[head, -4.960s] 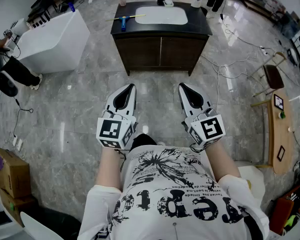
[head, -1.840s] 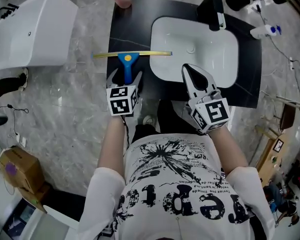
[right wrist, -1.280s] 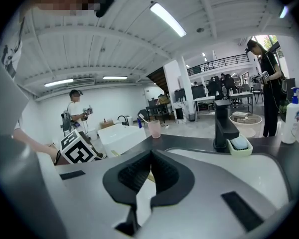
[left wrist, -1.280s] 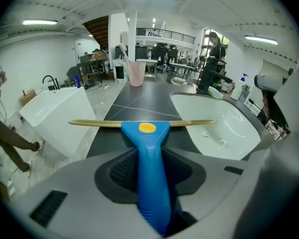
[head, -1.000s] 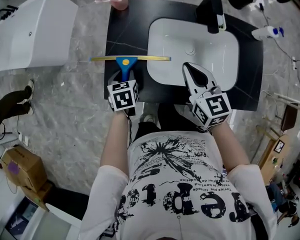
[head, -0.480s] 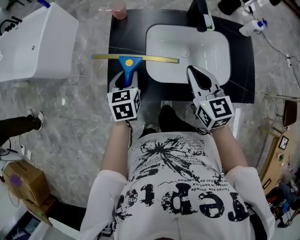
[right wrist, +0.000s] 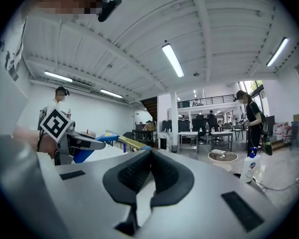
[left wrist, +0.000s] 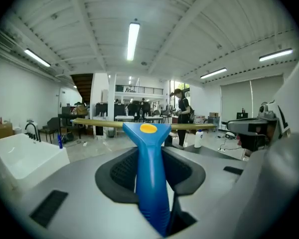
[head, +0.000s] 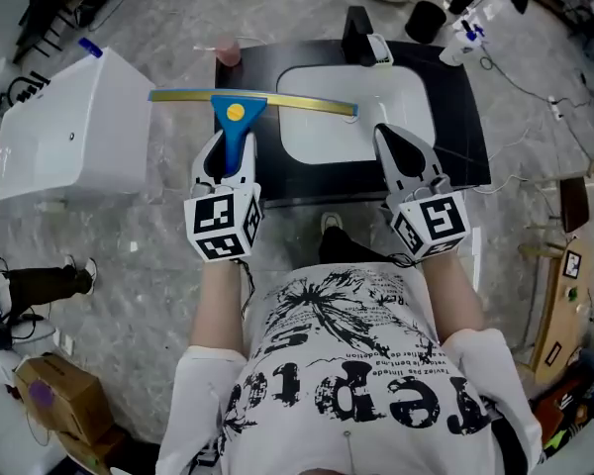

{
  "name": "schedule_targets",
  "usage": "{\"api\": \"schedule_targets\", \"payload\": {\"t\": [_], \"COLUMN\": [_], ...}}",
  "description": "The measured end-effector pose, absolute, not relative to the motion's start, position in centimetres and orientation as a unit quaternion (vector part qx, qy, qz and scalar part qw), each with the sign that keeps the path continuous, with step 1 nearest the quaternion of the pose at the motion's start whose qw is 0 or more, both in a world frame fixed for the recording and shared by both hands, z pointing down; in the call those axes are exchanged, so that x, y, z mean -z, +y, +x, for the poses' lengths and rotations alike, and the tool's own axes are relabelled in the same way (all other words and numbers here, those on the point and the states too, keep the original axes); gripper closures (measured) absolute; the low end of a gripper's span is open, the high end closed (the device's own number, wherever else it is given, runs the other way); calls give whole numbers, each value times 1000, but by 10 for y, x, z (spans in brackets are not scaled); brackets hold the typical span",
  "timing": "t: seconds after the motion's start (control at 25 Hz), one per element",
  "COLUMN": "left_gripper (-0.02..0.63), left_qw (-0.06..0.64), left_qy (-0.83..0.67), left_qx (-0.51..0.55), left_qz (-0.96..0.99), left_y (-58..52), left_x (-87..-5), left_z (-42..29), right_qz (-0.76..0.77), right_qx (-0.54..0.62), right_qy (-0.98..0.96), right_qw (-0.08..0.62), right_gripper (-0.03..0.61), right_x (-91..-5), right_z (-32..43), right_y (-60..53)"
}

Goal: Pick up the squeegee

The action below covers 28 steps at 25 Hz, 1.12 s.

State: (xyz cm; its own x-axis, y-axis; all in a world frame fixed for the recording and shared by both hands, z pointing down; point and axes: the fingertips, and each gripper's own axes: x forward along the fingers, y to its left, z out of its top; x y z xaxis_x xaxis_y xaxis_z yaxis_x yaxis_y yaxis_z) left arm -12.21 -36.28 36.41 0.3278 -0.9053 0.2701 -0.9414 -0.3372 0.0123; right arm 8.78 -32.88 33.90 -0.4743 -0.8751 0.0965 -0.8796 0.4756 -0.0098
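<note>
The squeegee has a blue handle and a long yellow blade. It hangs in the air above the black counter's left end, with the blade lying crosswise. My left gripper is shut on the handle. In the left gripper view the blue handle runs up between the dark pads and the blade stretches level across. My right gripper hovers over the sink's near edge, shut with nothing in it; its pads meet at the tips. In the right gripper view the squeegee shows at the left.
Below is a black vanity counter with a white sink and a dark faucet. A pink cup stands at its far left corner. A white tub stands to the left. A spray bottle and cables lie on the floor to the right.
Both grippers have risen. The squeegee has come up off the counter in the left gripper's hold. The counter now looks smaller and farther below.
</note>
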Motion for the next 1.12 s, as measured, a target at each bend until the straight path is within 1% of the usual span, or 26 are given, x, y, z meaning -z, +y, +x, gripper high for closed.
{"api": "schedule_targets", "payload": {"t": [0.28, 0.48, 0.64, 1.12], "left_gripper": [477, 477, 477, 477], "left_qw": [-1, -40, -40, -31], "left_qy": [-551, -550, -552, -548], "left_qx": [-35, -7, -9, -16], "left_qz": [834, 834, 833, 835], "left_y": [-314, -290, -287, -282], "left_x": [-281, -256, -256, -265], "left_z": [-116, -117, -120, -123], "right_qz": [534, 534, 531, 497], "right_qx": [21, 46, 53, 43], "right_qy": [-845, -844, -846, -866], "right_qw": [3, -17, -10, -26], "right_gripper": [565, 565, 566, 566], "right_x": [-284, -262, -262, -263], "right_z": [91, 90, 84, 69], "right_y": [-280, -256, -248, -247]}}
